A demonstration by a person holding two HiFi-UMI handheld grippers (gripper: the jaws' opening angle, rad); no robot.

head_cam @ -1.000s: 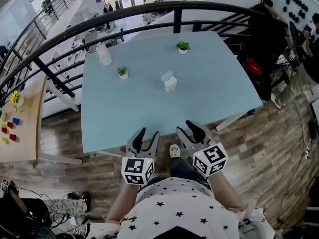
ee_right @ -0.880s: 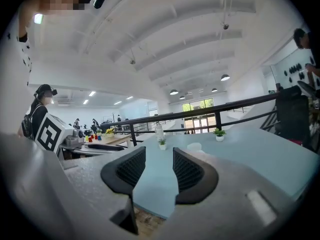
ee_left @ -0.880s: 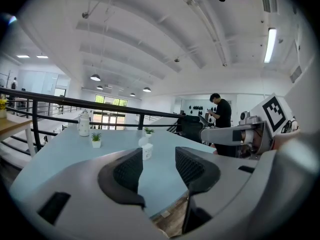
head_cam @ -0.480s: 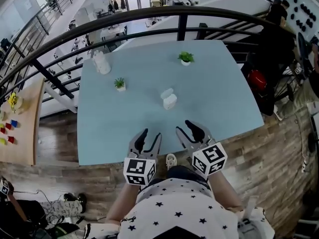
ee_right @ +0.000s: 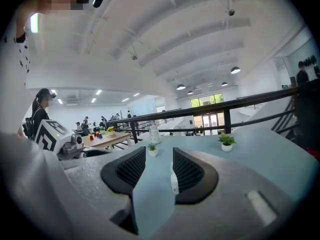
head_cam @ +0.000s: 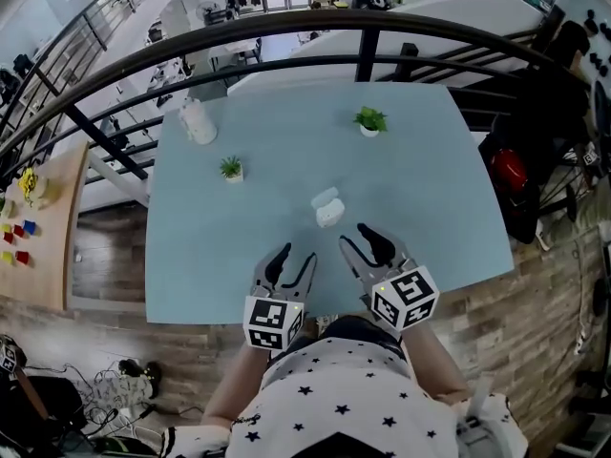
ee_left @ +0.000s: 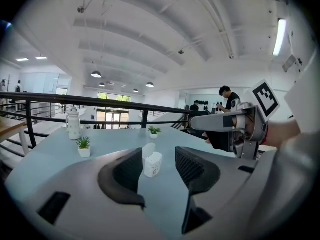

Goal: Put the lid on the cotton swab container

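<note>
Two grippers, left gripper [head_cam: 293, 257] and right gripper [head_cam: 360, 240], hover spread and empty. It looks best to steady the cotton swab container [head_cam: 330, 216] first, then press the lid [head_cam: 326, 197] down squarely.

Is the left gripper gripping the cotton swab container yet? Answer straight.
No: the left gripper view shows the left gripper's jaws apart and empty, the cotton swab container standing farther off on the table.

Blue table [head_cam: 430, 218] holds cotton swab container [head_cam: 327, 208], bottle [head_cam: 199, 122], potted plant [head_cam: 231, 168], second plant [head_cam: 369, 120].
</note>
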